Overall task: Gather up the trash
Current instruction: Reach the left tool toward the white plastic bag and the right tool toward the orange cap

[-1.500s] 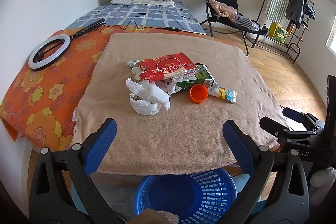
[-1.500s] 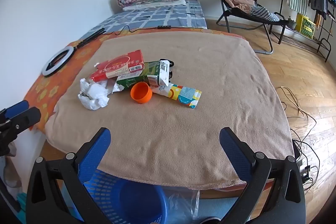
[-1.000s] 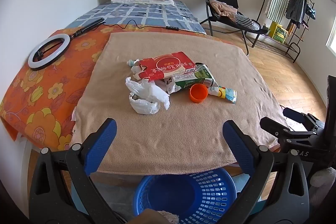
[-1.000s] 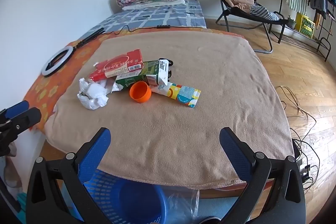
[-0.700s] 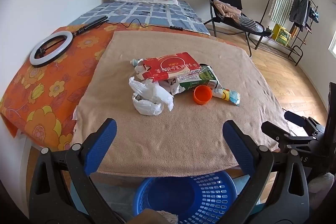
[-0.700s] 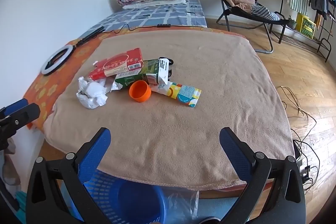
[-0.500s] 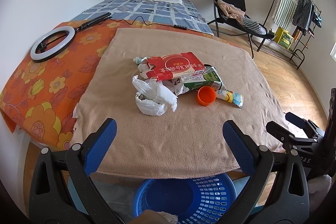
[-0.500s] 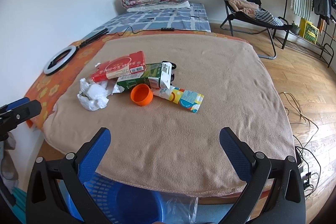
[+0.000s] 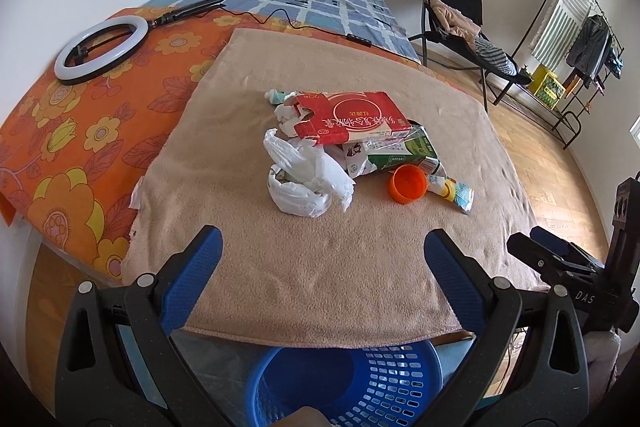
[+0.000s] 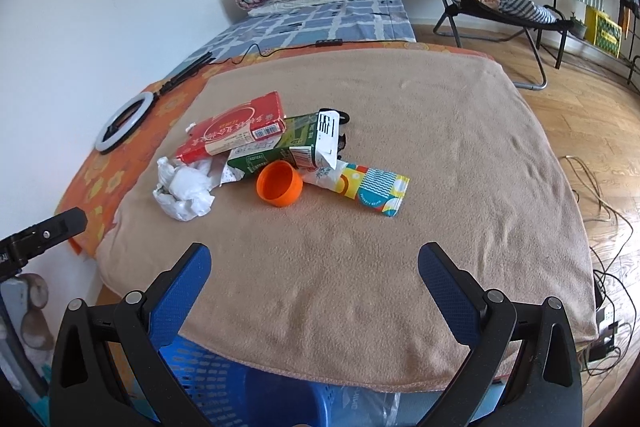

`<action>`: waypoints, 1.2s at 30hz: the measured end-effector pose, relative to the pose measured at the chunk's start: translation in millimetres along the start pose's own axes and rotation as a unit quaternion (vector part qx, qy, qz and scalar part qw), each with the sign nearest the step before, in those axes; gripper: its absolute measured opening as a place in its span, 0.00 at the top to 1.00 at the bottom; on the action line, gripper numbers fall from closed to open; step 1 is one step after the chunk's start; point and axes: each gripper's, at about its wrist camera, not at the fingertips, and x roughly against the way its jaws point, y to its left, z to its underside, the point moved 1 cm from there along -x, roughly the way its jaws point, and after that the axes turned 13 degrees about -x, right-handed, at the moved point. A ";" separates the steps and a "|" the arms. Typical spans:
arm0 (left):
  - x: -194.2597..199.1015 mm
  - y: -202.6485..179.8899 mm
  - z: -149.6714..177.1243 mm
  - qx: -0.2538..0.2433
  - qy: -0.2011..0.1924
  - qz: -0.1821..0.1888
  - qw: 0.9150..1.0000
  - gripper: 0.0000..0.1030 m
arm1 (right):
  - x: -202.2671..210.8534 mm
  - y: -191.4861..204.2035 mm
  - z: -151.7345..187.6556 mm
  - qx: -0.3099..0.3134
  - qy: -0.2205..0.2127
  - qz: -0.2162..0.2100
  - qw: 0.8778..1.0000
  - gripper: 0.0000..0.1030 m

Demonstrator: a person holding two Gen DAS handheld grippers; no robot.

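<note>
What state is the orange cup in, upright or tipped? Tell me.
Tipped. The orange cup lies on its side on the tan blanket, its open mouth facing sideways toward the green carton rather than up.

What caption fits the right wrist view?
Open right gripper faces a trash pile: red box, green carton, orange cup, on a tan blanket.

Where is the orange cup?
The orange cup lies on its side on the tan blanket, mid-pile in both views, touching the green carton, with the white bag to its left.
</note>
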 end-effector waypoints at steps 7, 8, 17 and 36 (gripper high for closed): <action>-13.6 -3.4 -4.1 0.003 0.013 0.009 1.000 0.04 | -10.6 9.5 -2.7 0.008 0.025 -0.017 1.000 0.01; -16.1 -5.1 -4.4 -0.001 0.013 0.009 1.000 0.04 | -11.3 10.1 -2.8 0.009 0.027 -0.021 0.999 0.01; -40.0 -4.9 -4.1 0.016 0.038 0.016 0.999 0.13 | -15.8 13.8 -6.3 0.018 0.037 -0.045 0.998 0.04; -103.5 22.4 -30.0 0.072 0.078 0.030 0.994 0.20 | -72.1 31.7 -21.3 0.060 0.071 -0.046 0.995 0.20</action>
